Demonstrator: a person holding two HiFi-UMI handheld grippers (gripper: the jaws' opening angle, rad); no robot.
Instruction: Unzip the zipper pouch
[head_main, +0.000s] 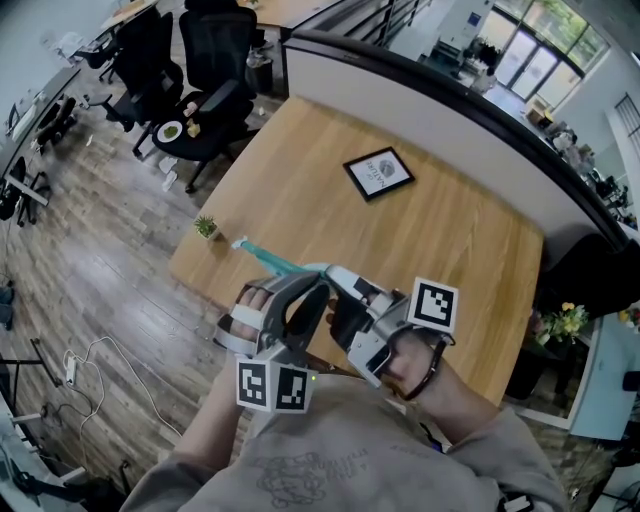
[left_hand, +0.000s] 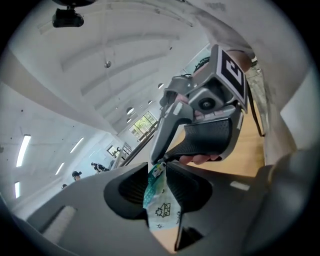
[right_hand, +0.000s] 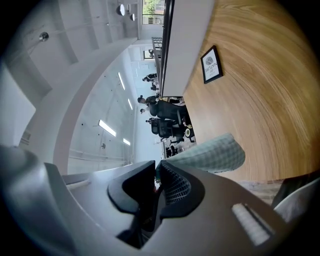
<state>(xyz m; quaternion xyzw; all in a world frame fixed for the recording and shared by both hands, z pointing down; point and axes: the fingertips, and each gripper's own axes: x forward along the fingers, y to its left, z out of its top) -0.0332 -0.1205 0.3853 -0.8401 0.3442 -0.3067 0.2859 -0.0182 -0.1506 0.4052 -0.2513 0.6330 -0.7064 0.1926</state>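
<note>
While the zipper pouch hangs above the surface, clamped by the half-closed jaws of the left gripper and pinched at its zipper end by the nearly shut jaws of the right gripper, a hard tug may slip the fabric free.

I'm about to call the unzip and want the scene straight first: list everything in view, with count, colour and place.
zipper pouch: one, teal, held up over the table's near edge
table: one, light wood, in front of the person
framed picture: one, black frame, on the table's far part
potted plant: one, green, at the table's left corner
office chairs: several, black, on the floor beyond the table
plate: one, white, on a chair seat
flowers: one bunch, yellow, right of the table
left gripper: one, grey and black, shut on the pouch
right gripper: one, grey and black, shut on the pouch
</note>
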